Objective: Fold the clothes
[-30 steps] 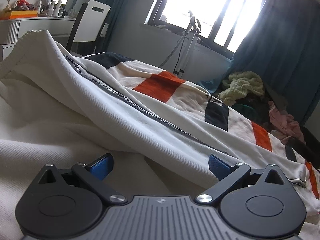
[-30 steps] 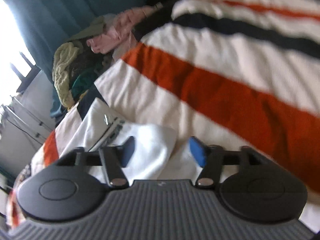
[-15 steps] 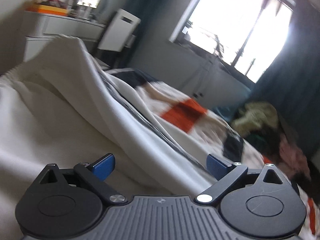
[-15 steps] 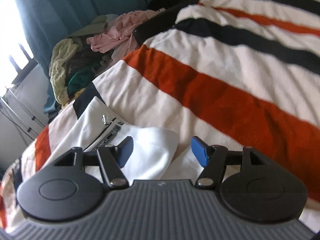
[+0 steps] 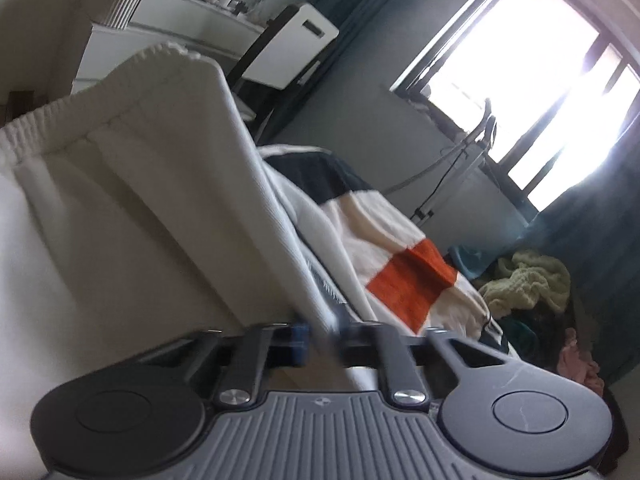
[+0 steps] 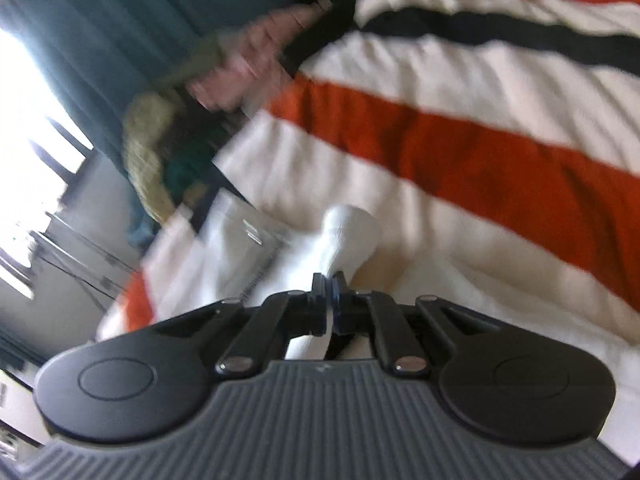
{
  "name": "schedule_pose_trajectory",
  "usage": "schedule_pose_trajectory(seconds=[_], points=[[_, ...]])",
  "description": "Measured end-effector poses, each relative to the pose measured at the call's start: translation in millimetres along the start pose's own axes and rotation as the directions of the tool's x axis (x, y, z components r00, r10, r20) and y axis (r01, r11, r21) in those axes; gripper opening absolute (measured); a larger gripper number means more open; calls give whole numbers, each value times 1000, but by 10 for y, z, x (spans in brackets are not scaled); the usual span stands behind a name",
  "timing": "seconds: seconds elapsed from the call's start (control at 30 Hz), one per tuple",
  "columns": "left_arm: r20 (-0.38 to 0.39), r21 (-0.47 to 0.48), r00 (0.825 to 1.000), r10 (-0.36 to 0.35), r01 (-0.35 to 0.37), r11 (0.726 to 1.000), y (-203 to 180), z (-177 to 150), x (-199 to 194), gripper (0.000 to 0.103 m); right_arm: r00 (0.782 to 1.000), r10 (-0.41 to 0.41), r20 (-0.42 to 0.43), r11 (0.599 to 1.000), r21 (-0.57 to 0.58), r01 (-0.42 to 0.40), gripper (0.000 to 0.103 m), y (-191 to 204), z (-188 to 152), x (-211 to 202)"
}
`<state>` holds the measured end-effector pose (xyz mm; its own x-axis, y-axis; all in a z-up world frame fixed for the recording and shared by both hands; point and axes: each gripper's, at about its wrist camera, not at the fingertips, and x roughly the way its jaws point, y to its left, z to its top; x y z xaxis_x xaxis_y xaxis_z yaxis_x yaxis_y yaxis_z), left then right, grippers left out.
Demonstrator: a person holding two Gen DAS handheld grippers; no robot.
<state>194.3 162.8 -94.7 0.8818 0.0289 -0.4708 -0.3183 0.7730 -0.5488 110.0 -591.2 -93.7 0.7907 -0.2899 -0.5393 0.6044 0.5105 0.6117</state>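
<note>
White ribbed-knit garment (image 5: 132,200) — elastic waistband raised, taut — is pinched by closed left tongs (image 5: 322,338); its bunched corner (image 6: 348,236) by closed right tongs (image 6: 329,300).

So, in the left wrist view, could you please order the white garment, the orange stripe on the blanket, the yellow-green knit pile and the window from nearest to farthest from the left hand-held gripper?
1. White garment: pinched in the left hand-held gripper, rising to the left.
2. Orange stripe: just beyond, slightly right.
3. Yellow-green knit pile: far right.
4. Window: upper right, at the back.
</note>
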Motion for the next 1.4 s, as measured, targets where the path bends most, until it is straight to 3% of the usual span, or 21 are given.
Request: schedule_pose_trajectory(seconds=[0.17,0.43,0.53,0.63,0.77,0.83,1.0,1.07,1.23,1.4], points=[[68,16,995,-71,70,997,-24,154,-183,4,987,95,129,995,-9,-95,5,207,-2,-427],[46,-87,985,-168,171,981,156,369,-344,3,983,17,181,1000,12,-19,5,169,13,-672],[59,-81,981,-183,187,979,157,423,-395,3,976,56,209,997,40,-65,5,201,13,-804],[81,-60,976,-201,206,977,137,511,-468,3,944,138,300,990,-1,-144,5,419,64,-1062],[97,-37,971,-220,224,974,83,684,-460,3,873,246,420,969,-79,-235,5,776,172,-1385],[89,-34,973,-215,219,975,26,812,-311,4,878,238,416,971,-102,-215,5,1032,338,-1184],[27,61,989,-145,143,988,-233,825,445,5,951,83,298,984,-175,-31,5,1577,514,116],[-12,94,995,-99,99,991,-313,732,827,6,968,0,250,980,-195,51,5,1643,465,734],[-51,160,999,-5,13,987,-340,505,1463,10,980,-135,144,966,-203,163,5,1528,209,1862],[-40,186,999,4,4,983,-390,450,1511,13,980,-116,163,938,-306,162,8,1474,-15,2131]])
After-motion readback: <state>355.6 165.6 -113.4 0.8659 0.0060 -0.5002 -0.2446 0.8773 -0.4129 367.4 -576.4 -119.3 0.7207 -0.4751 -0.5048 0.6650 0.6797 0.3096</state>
